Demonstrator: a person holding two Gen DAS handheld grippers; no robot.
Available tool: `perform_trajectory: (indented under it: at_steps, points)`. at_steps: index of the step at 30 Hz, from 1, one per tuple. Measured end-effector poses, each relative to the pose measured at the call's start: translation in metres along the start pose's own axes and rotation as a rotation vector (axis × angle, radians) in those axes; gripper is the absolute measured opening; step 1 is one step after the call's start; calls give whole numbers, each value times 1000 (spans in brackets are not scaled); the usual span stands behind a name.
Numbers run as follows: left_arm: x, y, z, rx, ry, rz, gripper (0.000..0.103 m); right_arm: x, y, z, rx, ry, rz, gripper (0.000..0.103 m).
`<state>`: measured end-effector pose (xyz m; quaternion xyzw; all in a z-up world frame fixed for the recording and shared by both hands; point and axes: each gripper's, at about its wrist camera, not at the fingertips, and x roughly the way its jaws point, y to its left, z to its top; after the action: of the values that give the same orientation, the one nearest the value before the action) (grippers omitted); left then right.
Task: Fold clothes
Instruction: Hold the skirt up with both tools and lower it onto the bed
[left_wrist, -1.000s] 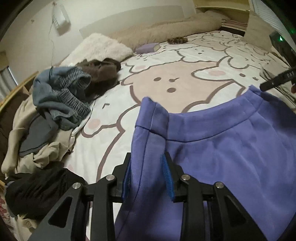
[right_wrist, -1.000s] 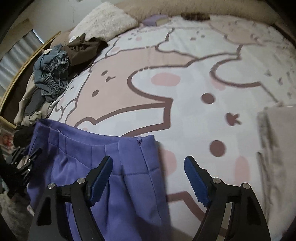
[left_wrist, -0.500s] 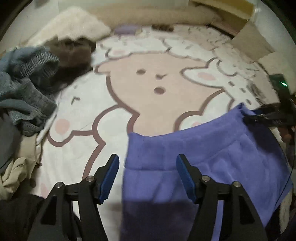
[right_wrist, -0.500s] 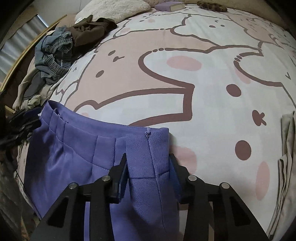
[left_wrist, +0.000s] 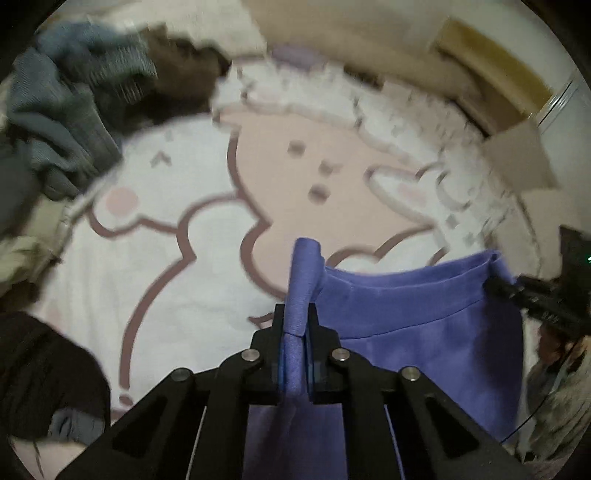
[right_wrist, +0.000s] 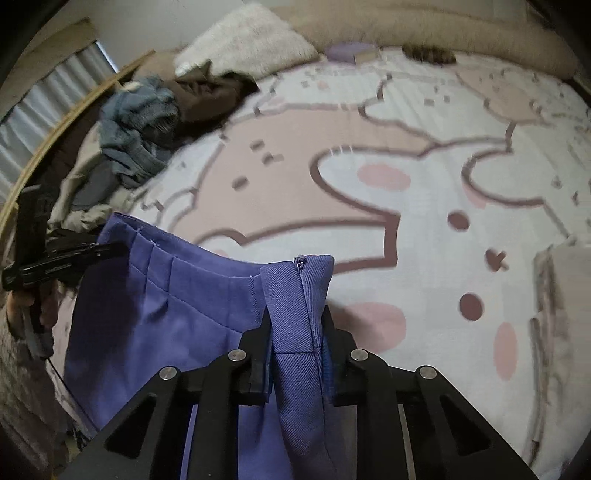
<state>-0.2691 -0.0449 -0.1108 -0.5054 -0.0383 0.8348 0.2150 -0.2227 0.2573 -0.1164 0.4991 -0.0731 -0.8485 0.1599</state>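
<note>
Purple skirt hangs by its waistband between my two tongs: left tongs clamped on one end, right tongs clamped on the zipper end. Its waistband runs side to side between them, body dropping toward me, above the bed. Farther off sits the clothes pile.

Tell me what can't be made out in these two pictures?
- Purple skirt: its lower part runs off the bottom edge in both views, so the hem is unseen.
- Clothes pile: blurred in the left view; separate garments are hard to tell apart.
- Left gripper and right gripper: cloth covers the pads.
</note>
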Motion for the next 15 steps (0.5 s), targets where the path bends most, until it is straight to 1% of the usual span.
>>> perform_trajectory:
  at_steps: [4, 7, 10, 13, 15]
  points:
    - [-88, -14, -7, -38, -201, -29, 8, -62, 21, 4, -61, -138, -18, 21]
    - [-159, -29, -20, -44, -343, -73, 8, -118, 37, 4, -110, -267, -21, 21]
    - [-227, -57, -41, 0, -466, -88, 8, -182, 57, -10, -171, -406, -23, 21]
    - [-284, -87, -65, 69, -561, -79, 8, -238, 74, -31, -235, -525, -34, 21]
    - [-317, -103, -81, 107, -608, -79, 9, -274, 82, -46, -265, -584, -31, 21]
